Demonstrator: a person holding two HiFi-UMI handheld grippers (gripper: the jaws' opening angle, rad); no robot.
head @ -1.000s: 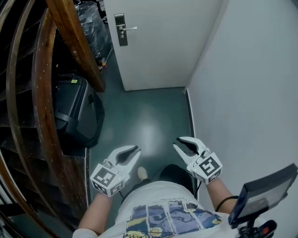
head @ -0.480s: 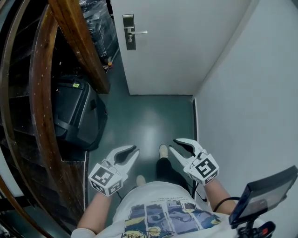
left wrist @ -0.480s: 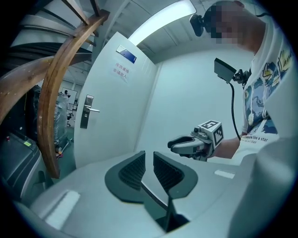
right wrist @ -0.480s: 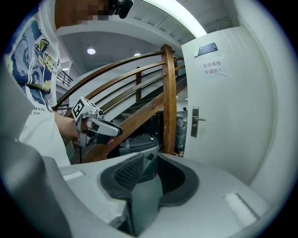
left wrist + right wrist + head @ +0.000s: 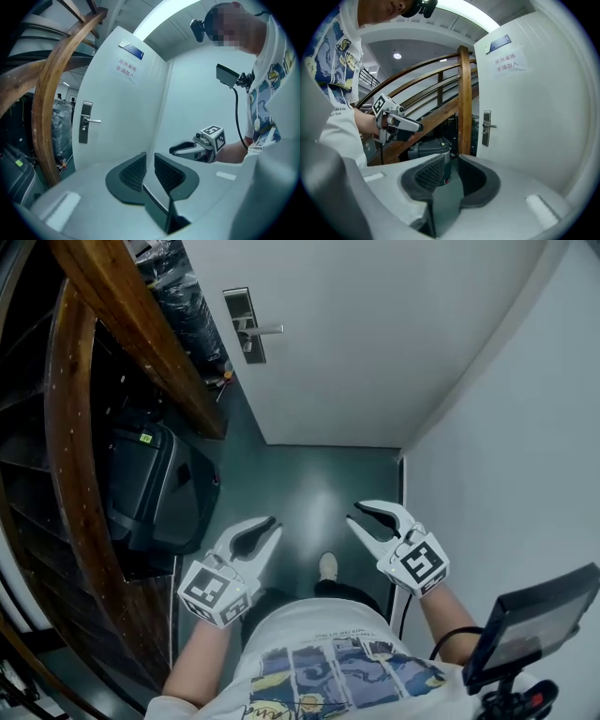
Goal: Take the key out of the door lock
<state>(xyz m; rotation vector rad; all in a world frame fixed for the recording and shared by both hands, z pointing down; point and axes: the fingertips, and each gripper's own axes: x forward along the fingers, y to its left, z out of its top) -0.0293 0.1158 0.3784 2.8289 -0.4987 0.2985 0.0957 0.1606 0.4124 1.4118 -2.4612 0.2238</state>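
Standing before a smooth white door point(image 5: 375, 334) bearing a rectangular metal lock plate point(image 5: 243, 322) with a lever handle point(image 5: 265, 330); any key there is too small to make out. Left gripper point(image 5: 274, 526) and right gripper point(image 5: 356, 514), with ribbed dark pads, are both parted and empty. Compared with a second ago, the door is nearer and the right jaws are wider.

Even indoor light, dark by the stairs

In the head view the door point(image 5: 375, 343) and wall point(image 5: 525, 446) read bright and flat, the floor point(image 5: 309, 507) carries a soft pale sheen at centre, and the left side under the stairs point(image 5: 75, 427) sinks into shadow. Both gripper views bow at the edges with black corners; a ceiling strip point(image 5: 473, 14) glares at top.
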